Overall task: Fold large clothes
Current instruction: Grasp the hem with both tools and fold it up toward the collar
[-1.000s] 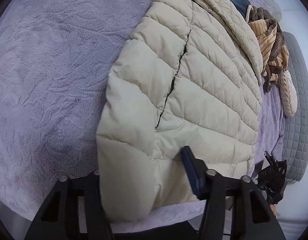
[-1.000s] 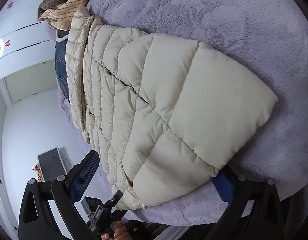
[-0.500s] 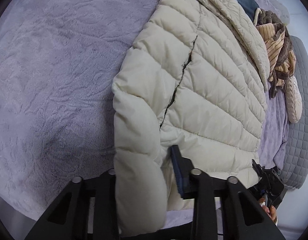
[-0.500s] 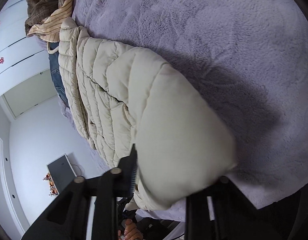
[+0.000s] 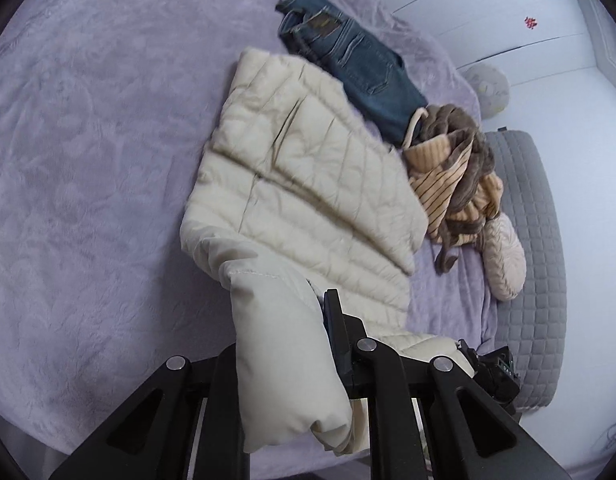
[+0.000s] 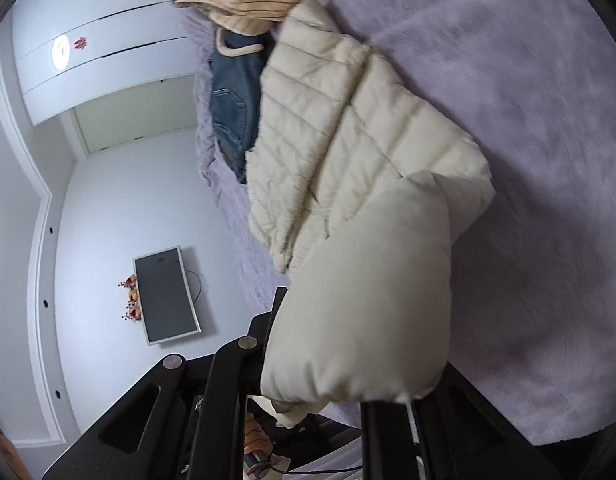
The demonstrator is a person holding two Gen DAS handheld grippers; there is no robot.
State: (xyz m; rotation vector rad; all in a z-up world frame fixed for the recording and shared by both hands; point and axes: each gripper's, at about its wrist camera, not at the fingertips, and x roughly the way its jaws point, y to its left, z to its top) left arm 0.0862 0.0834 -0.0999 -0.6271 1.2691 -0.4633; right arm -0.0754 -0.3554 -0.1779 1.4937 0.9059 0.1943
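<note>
A cream quilted puffer jacket lies on the purple fleece bed cover. My left gripper is shut on one bottom corner of the jacket and holds it raised off the bed. My right gripper is shut on the other bottom corner of the jacket, also raised, so the hem hangs between the two. The far part of the jacket rests on the bed. The left fingertips are mostly hidden by the padding.
Folded blue jeans lie beyond the jacket. A striped tan and brown garment pile lies to its right, by a grey quilted cushion. A monitor and white wardrobe doors show beyond the bed edge.
Both grippers closed on the jacket's bottom corners and lifted them up and towards the collar end. The jacket's lower half has come off the bed and now looks shorter.
</note>
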